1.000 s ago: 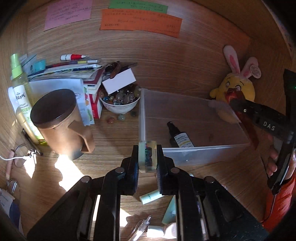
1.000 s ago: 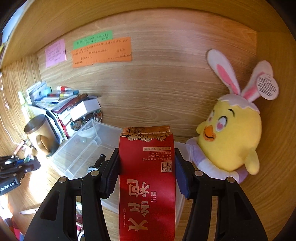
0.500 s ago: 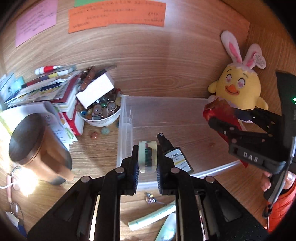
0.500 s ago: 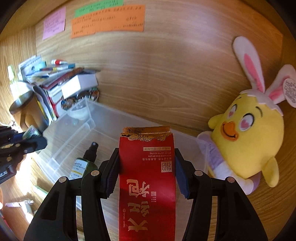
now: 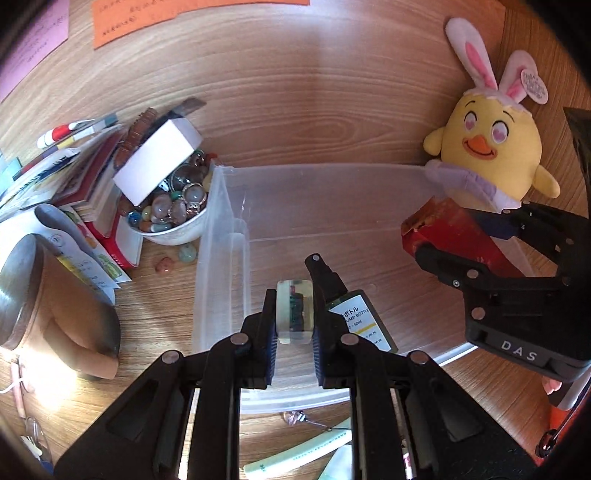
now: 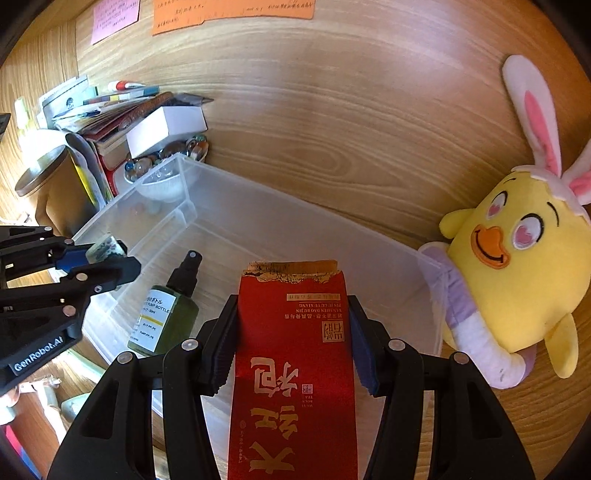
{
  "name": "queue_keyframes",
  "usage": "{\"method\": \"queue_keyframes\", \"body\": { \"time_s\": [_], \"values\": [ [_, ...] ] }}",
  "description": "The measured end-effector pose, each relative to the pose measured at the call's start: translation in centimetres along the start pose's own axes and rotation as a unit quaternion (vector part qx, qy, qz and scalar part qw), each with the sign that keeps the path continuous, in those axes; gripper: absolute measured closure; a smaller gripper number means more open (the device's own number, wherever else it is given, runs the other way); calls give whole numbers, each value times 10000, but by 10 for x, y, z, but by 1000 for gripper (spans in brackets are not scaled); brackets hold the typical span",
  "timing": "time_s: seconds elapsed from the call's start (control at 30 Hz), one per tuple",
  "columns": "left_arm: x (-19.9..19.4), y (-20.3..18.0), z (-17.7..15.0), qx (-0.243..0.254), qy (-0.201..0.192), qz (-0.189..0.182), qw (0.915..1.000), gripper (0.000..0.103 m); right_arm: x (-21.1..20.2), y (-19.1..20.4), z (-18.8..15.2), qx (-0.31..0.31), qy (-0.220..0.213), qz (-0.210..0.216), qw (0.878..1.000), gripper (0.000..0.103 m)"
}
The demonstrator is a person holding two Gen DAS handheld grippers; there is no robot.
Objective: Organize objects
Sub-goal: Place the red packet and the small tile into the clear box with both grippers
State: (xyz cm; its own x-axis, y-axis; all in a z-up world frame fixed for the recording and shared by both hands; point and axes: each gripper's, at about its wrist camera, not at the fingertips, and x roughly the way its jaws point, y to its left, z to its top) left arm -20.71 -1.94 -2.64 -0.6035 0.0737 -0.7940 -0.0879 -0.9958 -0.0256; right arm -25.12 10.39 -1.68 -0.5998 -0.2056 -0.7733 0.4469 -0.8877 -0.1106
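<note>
Two hand-held grippers hover over the bin (image 5: 369,173) for dropping: left (image 5: 294,314) clamps a block (image 5: 294,310), right (image 6: 291,332) a packet (image 6: 295,350).

My own fingers (image 5: 321,314) hide part of the green pump bottle (image 5: 360,319), the red packet (image 6: 295,369) runs off the bottom edge, and the orange note's (image 6: 232,13) handwriting is illegible.

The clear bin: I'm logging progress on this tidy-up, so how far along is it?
Early. Done: only the green pump bottle lies inside the clear bin. In hand: the left gripper holds a small clear block over the bin, and the right gripper holds a red packet above it. Left: a pale tube and loose stones on the desk.
</note>
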Motion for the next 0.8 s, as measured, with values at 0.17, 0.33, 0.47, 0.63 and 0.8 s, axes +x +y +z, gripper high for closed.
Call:
{"method": "queue_keyframes", "body": {
  "time_s": [0.17,0.33,0.47,0.63,0.8],
  "values": [
    [4,-4,0,83,23,75,9999,87,3,4,0,-57,45,23,10000,52],
    [-3,-5,-1,122,-75,115,9998,87,-1,5,0,-75,11,67,9999,51],
    [-10,-6,0,114,-108,45,9999,83,-11,7,1,-40,-117,68,9999,44],
    [-25,-11,0,130,-324,90,9993,63,-29,5,-2,26,-324,48,9995,34],
    [-49,-15,-6,216,-642,201,9975,42,-49,0,-8,216,-553,91,9982,28]
  ]
}}
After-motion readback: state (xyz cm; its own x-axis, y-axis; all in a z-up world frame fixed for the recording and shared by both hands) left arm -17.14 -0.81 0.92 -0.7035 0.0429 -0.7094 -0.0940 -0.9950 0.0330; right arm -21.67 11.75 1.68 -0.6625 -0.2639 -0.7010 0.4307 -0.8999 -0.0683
